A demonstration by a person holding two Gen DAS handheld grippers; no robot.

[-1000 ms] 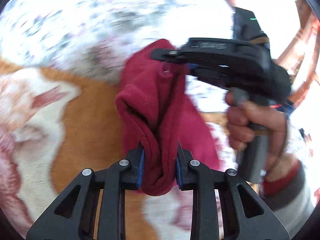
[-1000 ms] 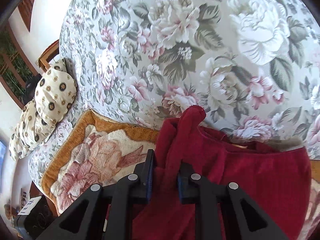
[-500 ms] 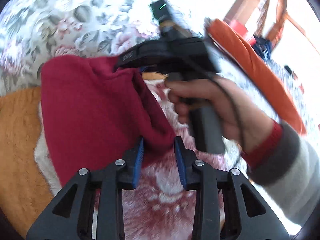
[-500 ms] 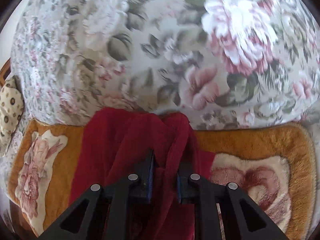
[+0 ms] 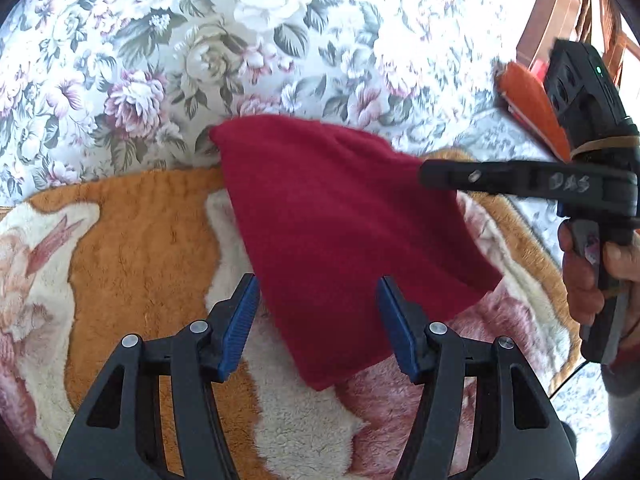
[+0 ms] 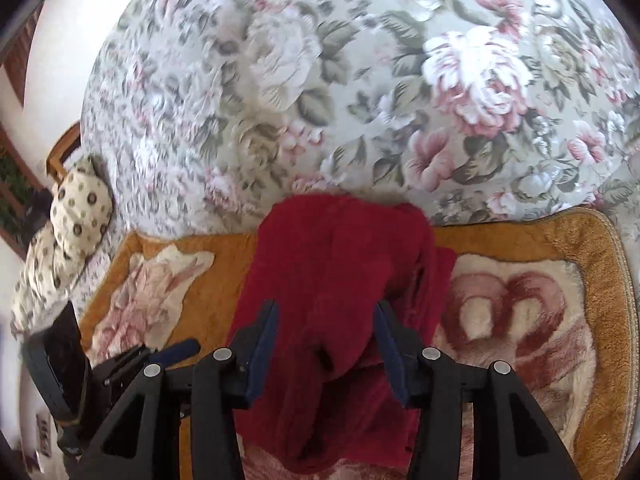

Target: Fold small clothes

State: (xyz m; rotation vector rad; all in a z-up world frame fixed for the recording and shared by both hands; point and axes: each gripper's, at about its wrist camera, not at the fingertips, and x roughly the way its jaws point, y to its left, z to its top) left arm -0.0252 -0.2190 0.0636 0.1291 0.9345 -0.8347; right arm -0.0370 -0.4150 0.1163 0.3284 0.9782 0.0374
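A dark red fleece garment lies folded on the orange and cream fleece blanket. My left gripper hovers over its near corner with its jaws opening. The cloth shows between the blue pads but they stand off it. In the right wrist view the garment bunches up between the jaws of my right gripper, which are opening too and not pressing it. A hand holds the right gripper at the garment's far right edge. The left gripper shows at the lower left.
The floral sofa back rises right behind the blanket. Patterned cushions lie at the sofa's left end. An orange item and wooden furniture stand at the right.
Both grippers were shut on the bunched red garment and held it up. They have come down to the blanket, the garment now lies spread there, and both pairs of jaws have spread off it.
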